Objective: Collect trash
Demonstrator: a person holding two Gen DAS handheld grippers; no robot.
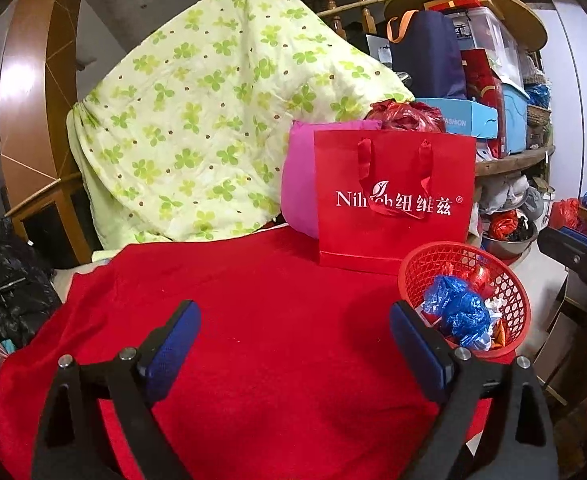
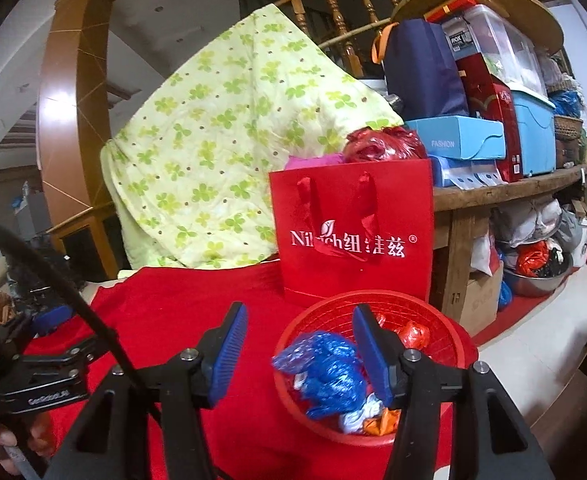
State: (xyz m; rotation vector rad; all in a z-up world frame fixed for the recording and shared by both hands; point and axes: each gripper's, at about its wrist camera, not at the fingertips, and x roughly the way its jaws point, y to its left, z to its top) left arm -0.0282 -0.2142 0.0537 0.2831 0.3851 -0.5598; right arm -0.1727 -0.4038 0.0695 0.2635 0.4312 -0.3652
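Red basket (image 2: 373,368) of trash on red cloth (image 1: 253,320), blue wrapper (image 2: 329,376) inside, right claw (image 2: 299,344) open and empty just above it, left claw (image 1: 295,332) wide open, empty, basket to its right, red bag (image 1: 393,196) behind.

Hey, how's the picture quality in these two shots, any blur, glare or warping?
Left wrist view: strong fisheye bending of the railing, dark corners, red cloth oversaturated, detail washed out. Right wrist view: same warping, shelf curves, bag lettering readable, little blur.

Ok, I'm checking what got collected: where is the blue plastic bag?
The blue plastic bag lies crumpled in the red basket, in front of the red paper bag.
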